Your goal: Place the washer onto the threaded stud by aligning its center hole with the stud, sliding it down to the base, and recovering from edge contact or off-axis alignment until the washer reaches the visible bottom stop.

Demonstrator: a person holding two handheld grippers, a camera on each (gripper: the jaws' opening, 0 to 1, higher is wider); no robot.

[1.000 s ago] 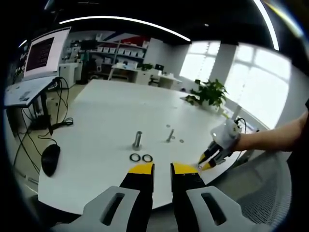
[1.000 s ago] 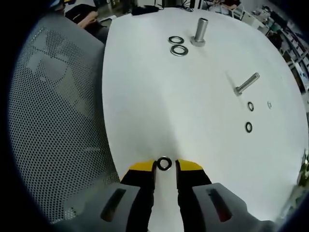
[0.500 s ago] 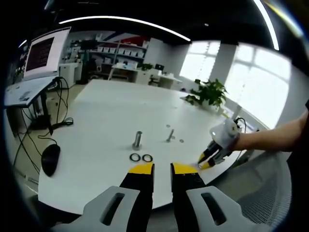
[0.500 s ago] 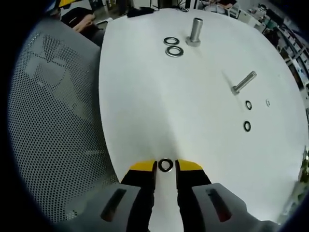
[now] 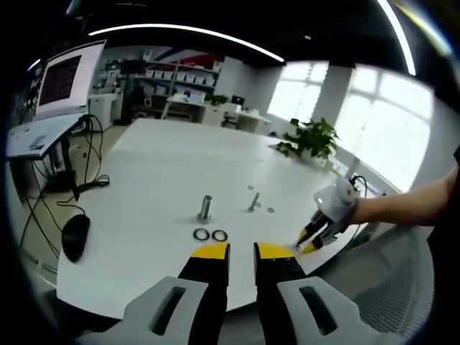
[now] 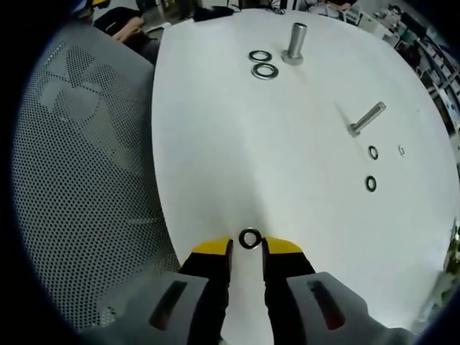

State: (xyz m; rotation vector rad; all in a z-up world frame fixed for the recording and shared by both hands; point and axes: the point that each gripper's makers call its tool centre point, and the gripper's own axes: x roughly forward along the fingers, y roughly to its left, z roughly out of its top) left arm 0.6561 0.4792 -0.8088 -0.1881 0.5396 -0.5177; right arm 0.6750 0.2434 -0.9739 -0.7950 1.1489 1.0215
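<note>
The white counter [image 6: 287, 144] spreads wide ahead of my right tool, its near edge running beside a grey mesh chair back [image 6: 79, 180]. In the left gripper view a black mouse [image 5: 75, 237] sits at the counter's left edge, cables hang past it, and a potted plant [image 5: 313, 140] stands at the far side; the shelves behind are too blurred to read.

My left tool [image 5: 241, 251] hangs just off the near edge, jaws slightly apart with nothing between them. My right tool [image 6: 246, 250] hovers over the near rim of the counter. A washer [image 6: 249, 238] lies right at its tips, between the yellow pads, but I cannot tell whether the jaws clamp it or it simply rests on the surface there.

The threaded stud [image 6: 295, 43] stands upright well away from that washer, with two larger washers [image 6: 262, 63] lying flat just beside its base. A second bolt [image 6: 366, 119] lies on its side further right, near two small dark rings [image 6: 371, 167] and a pale speck too small to identify.
</note>
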